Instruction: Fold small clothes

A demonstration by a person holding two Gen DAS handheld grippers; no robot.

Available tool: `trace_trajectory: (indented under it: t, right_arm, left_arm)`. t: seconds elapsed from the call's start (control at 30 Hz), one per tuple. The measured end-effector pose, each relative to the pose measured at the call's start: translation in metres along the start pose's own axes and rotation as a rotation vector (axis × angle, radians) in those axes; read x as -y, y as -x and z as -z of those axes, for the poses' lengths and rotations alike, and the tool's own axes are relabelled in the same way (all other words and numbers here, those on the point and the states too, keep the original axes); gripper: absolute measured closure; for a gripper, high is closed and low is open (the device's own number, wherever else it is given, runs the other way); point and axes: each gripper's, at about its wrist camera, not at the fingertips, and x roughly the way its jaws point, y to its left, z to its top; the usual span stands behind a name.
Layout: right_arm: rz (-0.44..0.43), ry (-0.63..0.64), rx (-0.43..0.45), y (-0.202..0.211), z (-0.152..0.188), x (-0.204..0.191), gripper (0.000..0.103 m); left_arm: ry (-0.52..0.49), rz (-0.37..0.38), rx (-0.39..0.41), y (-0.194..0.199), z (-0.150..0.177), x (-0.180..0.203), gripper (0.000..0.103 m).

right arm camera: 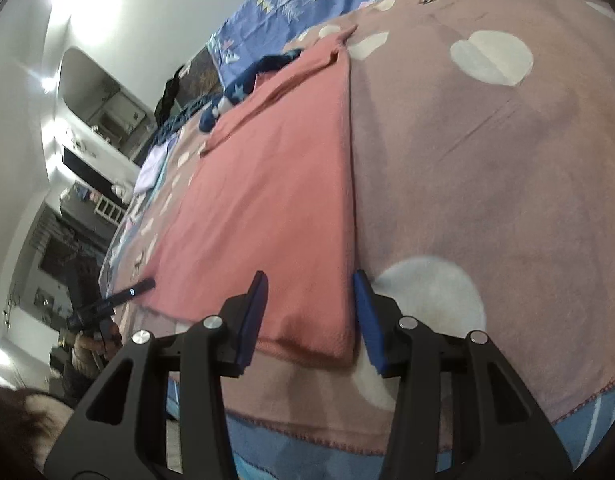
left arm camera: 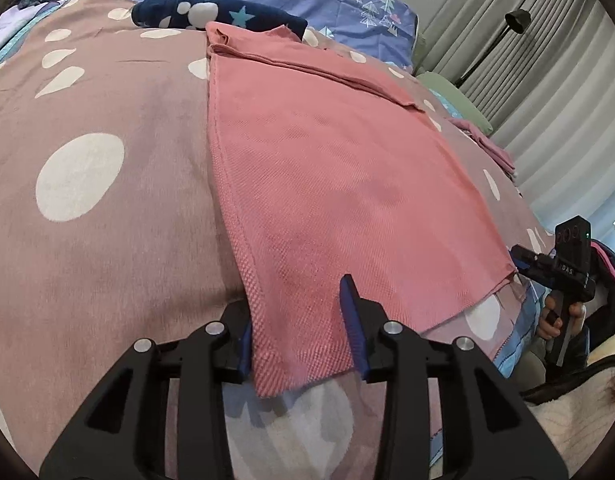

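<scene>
Presently both claws, left gripper (left arm camera: pixel 303 328) and right gripper (right arm camera: pixel 309 314), straddle the cloth's (left arm camera: pixel 331 176) near corners, pads apart, positioned for gripping.

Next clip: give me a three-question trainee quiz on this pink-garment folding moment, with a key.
1. True or false: the pink knitted garment lies spread flat on the dusty-pink blanket with white spots.
2. Which corners of the garment do the two grippers straddle? A) far corners B) near corners C) neither
3. Fill in: behind the garment's far end lies a dark ____ cloth with white spots and stars.

Key:
1. True.
2. B: the left gripper frames the near left corner, the right gripper the near right corner; the blue pads stand apart at either side of the fabric.
3. Navy blue.
</scene>
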Motion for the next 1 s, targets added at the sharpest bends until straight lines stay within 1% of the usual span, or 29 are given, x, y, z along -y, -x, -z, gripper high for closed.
trace_trajectory:
  t: [0.07,0.17,0.23,0.3,0.37,0.43,0.47,0.53,0.63,0.7,0.73,0.77,0.8,0.83,0.9,0.93,1.0]
  right_arm:
    - [-0.011,-0.026,-0.005,-0.002,0.002,0.005,0.060]
    - [-0.051,-0.075,-0.008,-0.011,-0.010,0.012,0.060]
    - [-0.071,-0.086,-0.018,-0.023,-0.021,0.012,0.060]
    - [-0.082,-0.087,-0.029,-0.034,-0.031,0.011,0.060]
    - [-0.092,-0.087,-0.045,-0.043,-0.039,0.008,0.060]
    - [-0.090,-0.091,-0.056,-0.043,-0.038,0.007,0.063]
    - [-0.091,-0.090,-0.064,-0.041,-0.036,0.007,0.064]
    - [-0.102,-0.090,-0.080,-0.033,-0.029,0.008,0.064]
    - [-0.129,-0.099,-0.074,-0.026,-0.020,0.012,0.064]
    - [-0.135,-0.103,-0.066,-0.030,-0.021,0.013,0.066]
    - [-0.135,-0.110,-0.063,-0.032,-0.023,0.013,0.071]
    - [-0.131,-0.116,-0.066,-0.037,-0.025,0.013,0.082]
    - [-0.124,-0.120,-0.068,-0.041,-0.029,0.012,0.091]
    - [-0.119,-0.130,-0.067,-0.043,-0.030,0.012,0.100]
    - [-0.143,-0.174,-0.045,-0.041,-0.035,0.014,0.100]
    - [-0.183,-0.188,-0.010,-0.034,-0.038,0.012,0.100]
    - [-0.253,-0.174,0.061,-0.013,-0.047,0.003,0.101]
  left_arm:
    - [0.041,0.030,0.022,0.002,0.004,-0.006,0.065]
    - [0.115,0.094,0.052,-0.002,0.003,-0.017,0.065]
    - [0.129,0.119,0.061,-0.007,-0.002,-0.020,0.065]
    - [0.133,0.123,0.062,-0.012,-0.008,-0.019,0.065]
    - [0.121,0.108,0.058,-0.014,-0.012,-0.016,0.068]
    - [0.113,0.084,0.047,-0.013,-0.010,-0.015,0.082]
    - [0.111,0.080,0.040,-0.011,-0.007,-0.016,0.085]
    - [0.121,0.082,0.039,-0.002,0.003,-0.022,0.086]
    - [0.130,0.115,0.051,0.005,0.015,-0.027,0.086]
    - [0.148,0.135,0.059,0.001,0.014,-0.030,0.086]
    - [0.155,0.135,0.063,-0.001,0.011,-0.030,0.086]
    - [0.158,0.127,0.064,-0.003,0.008,-0.029,0.088]
    - [0.154,0.107,0.067,-0.006,0.003,-0.026,0.096]
    - [0.147,0.086,0.069,-0.006,0.001,-0.023,0.099]
    - [0.115,0.039,0.092,-0.001,-0.005,-0.015,0.101]
    - [0.085,0.032,0.124,0.008,-0.008,-0.008,0.101]
    - [0.055,0.044,0.185,0.029,-0.017,0.001,0.101]
